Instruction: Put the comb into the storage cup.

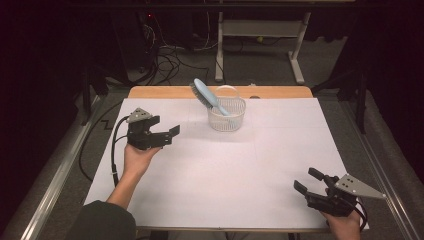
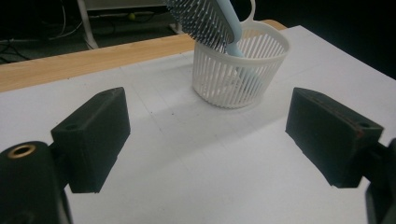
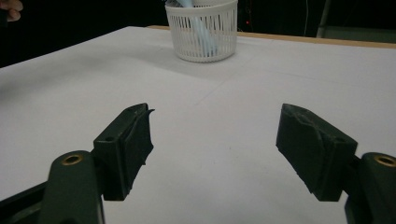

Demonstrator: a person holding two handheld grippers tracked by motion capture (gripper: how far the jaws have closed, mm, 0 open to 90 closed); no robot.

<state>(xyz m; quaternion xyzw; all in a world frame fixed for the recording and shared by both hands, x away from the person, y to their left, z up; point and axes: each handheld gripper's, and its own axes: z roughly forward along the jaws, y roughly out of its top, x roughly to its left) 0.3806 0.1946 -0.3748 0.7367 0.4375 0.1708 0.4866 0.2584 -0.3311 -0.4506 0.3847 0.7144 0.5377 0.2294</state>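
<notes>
My right gripper (image 1: 311, 181) hangs spread, near edge — left gripper (image 1: 169, 134) spread too, facing the basket (image 1: 227, 116) propping the hairbrush (image 1: 205, 93) upright.

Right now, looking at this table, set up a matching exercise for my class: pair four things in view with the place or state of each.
Things:
1. hairbrush
2. basket
3. left gripper
4. right gripper

Places or states:
A. open, near the table's front right corner
B. white, upright, toward the table's far edge
C. open, left of the basket
D. leaning in the basket, bristle head outside the rim

Pairs: 1-D, 2-B, 3-C, 4-A
</notes>
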